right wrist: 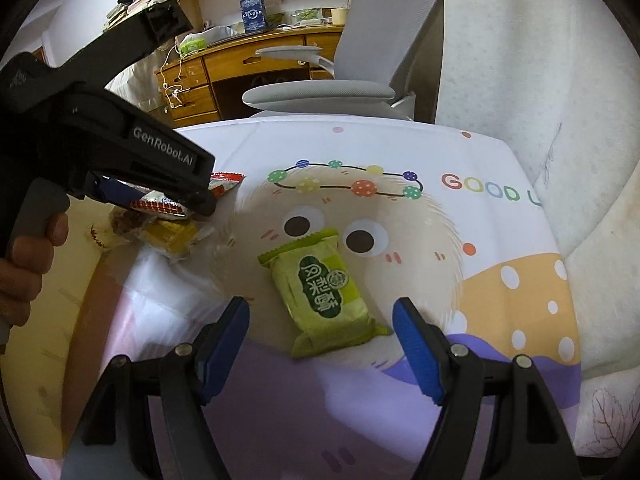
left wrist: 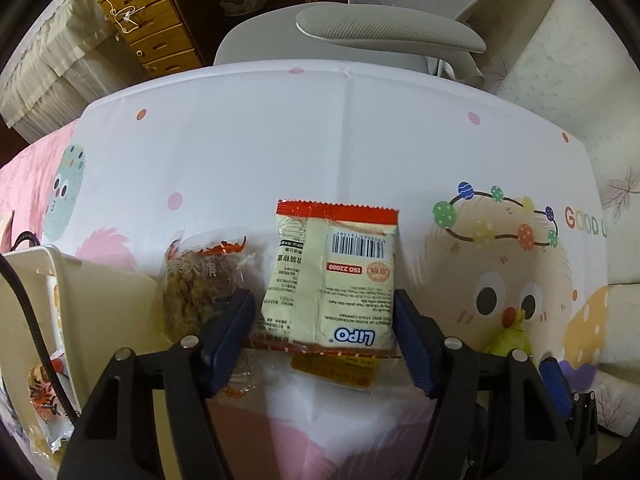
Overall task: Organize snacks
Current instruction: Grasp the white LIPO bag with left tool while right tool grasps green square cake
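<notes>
Left tongs (left wrist: 325, 312) pinched around the Lipo packet (left wrist: 332, 276), blue pads against both its side edges, above the printed bench cloth (left wrist: 280, 128). Just left, a clear-wrapped brown snack (left wrist: 202, 280); under the packet, a yellow wrapped snack (left wrist: 336, 370). Near left, a cream bin (left wrist: 100, 292) with snacks inside. Right tongs (right wrist: 321, 320) spread wide, straddling the green pastry packet (right wrist: 324, 300) flat on the cloth, right pad just beside its near corner.

Probably a home bedroom or study, wooden desk (right wrist: 248, 62) with drawers, grey office chair (right wrist: 360, 60), cartoon-print tablecloth (right wrist: 500, 216)
</notes>
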A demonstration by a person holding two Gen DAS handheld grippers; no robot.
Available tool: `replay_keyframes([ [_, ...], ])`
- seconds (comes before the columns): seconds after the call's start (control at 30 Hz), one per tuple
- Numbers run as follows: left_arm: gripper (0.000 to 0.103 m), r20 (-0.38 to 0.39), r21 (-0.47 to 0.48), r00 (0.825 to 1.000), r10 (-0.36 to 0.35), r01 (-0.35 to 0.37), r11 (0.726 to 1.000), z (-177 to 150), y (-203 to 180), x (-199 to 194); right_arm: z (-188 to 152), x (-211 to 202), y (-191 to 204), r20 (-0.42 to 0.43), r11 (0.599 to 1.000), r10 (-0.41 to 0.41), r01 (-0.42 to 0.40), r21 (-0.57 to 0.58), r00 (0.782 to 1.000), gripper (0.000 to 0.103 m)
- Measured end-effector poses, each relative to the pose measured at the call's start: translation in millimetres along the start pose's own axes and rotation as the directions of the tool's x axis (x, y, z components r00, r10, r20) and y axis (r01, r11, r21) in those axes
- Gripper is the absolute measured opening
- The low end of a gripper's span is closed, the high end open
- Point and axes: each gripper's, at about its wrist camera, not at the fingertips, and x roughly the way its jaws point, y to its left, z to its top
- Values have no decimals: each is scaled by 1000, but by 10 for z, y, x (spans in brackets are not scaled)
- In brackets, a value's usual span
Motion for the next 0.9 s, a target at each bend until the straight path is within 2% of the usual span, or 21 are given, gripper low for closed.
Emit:
replay_keyframes([
  [0.2,63,23,3,1000,-7,7,1000,-1,29,-6,-27,13,23,-1,998,-8,8,-61,1000,62],
  [0.27,57,24,6,1000,-10,10,1000,-17,39,-20,-34,-3,28,-3,998,-8,8,-67,1000,58],
  [0.3,54,26,8,1000,-15,15,1000,-22,45,-26,-37,-13,28,-6,997,-10,9,-70,1000,53],
  [0.33,45,30,7,999,-23,23,1000,-16,66,-49,-37,-19,28,-9,997,-12,11,-74,1000,47],
  [0.43,45,25,5,999,-34,34,999,-23,75,-91,-39,-38,39,-28,996,-3,1,-87,1000,43],
  [0.73,45,57,6,996,-74,74,997,-125,104,-414,-5,-173,70,-78,993,-1,-8,-120,997,40],
  [0.9,45,68,-1,990,-126,126,992,-308,121,-671,-5,-377,54,-70,995,-5,-2,-103,998,40],
])
